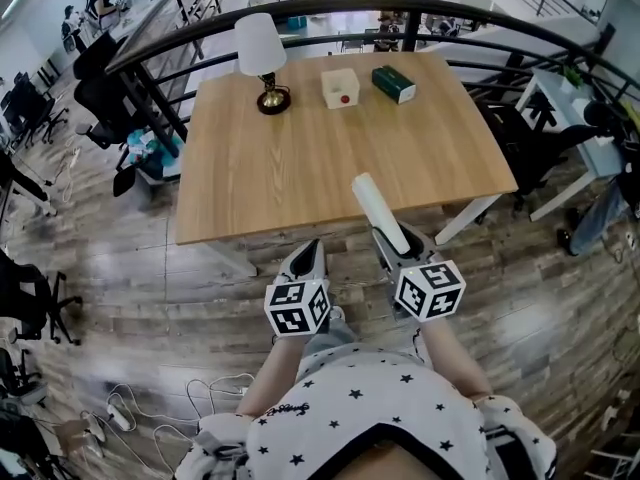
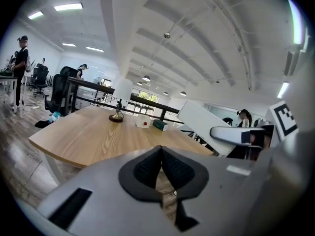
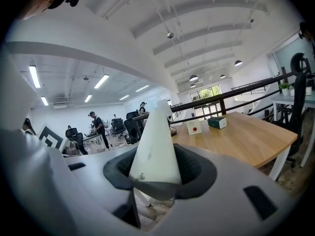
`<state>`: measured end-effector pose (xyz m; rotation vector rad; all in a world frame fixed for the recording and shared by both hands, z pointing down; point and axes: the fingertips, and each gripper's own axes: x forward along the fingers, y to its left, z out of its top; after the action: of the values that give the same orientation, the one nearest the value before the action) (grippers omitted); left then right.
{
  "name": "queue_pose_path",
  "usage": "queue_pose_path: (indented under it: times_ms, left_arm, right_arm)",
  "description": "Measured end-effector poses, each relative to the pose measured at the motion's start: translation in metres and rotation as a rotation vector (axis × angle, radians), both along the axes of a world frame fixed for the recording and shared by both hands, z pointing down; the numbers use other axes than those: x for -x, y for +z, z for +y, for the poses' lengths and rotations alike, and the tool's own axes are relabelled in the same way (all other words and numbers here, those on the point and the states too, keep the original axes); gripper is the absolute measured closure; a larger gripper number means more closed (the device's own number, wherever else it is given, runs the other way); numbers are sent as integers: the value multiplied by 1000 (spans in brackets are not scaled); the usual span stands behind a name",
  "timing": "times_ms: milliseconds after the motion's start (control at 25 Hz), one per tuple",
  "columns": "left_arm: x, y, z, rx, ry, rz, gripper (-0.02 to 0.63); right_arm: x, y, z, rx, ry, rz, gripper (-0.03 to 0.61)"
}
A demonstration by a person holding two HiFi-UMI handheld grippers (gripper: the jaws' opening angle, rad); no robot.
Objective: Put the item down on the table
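Two hand-held grippers are seen from above, both at the near edge of a light wooden counter (image 1: 330, 158), each carried by a person wearing a star-patterned top.

The right hand-held gripper (image 1: 398, 249) is clenched on a white tube (image 1: 378, 211). Its own view shows the dark pads pressing both sides of the tube's near end (image 3: 157, 141). The tube is off the counter, in the air. It slants up and away from the jaws, and its far end reaches over the counter's near edge, right of centre. From the left gripper view, the tube (image 2: 204, 124) rises at a tilt out of the right hand-held gripper (image 2: 236, 134).

The left hand-held gripper (image 1: 313, 252) sits just left of the right one, over the floor short of the counter edge. Its jaws are pressed together with nothing between them (image 2: 161, 166).

Three things stand well apart from the grippers, along the counter's far side:
- a table lamp (image 1: 262, 58) with a white shade and a brass base, at the left
- a small white box with a red dot (image 1: 341, 88), in the middle
- a dark green box (image 1: 393, 83), just to the right of the white one

A curved black railing (image 1: 300, 13) runs behind the counter. Black office chairs (image 1: 100, 98) stand on the wood floor to the left.
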<state>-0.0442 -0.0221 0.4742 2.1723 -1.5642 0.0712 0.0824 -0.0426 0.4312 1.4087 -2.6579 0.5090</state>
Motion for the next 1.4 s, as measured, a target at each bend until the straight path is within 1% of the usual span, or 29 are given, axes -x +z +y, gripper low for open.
queue_pose_path:
  times_ms: [440,640,840,1040,1200,1400]
  left_arm:
    - [26,1,-103,3,44,1,601]
    - [41,7,-129,13,46,7,603]
    - [48,16,-147,44,46,-7,603]
    - [49,27,-167,72,33,-17,601]
    - [51,35,-190,86,8,-21,603]
    - [46,42,-223,104,-28,7,603]
  right_arm:
    - [28,-1,-100,14,33,9,422]
    - [45,4,-130,19,28,21,422]
    - [49,16,-152,48,31,22,422]
    - [44,35,-179,85,26,30,422]
    - [45,44,-211,90,2,41,422]
    - [43,57,-249,102,-42,79,422]
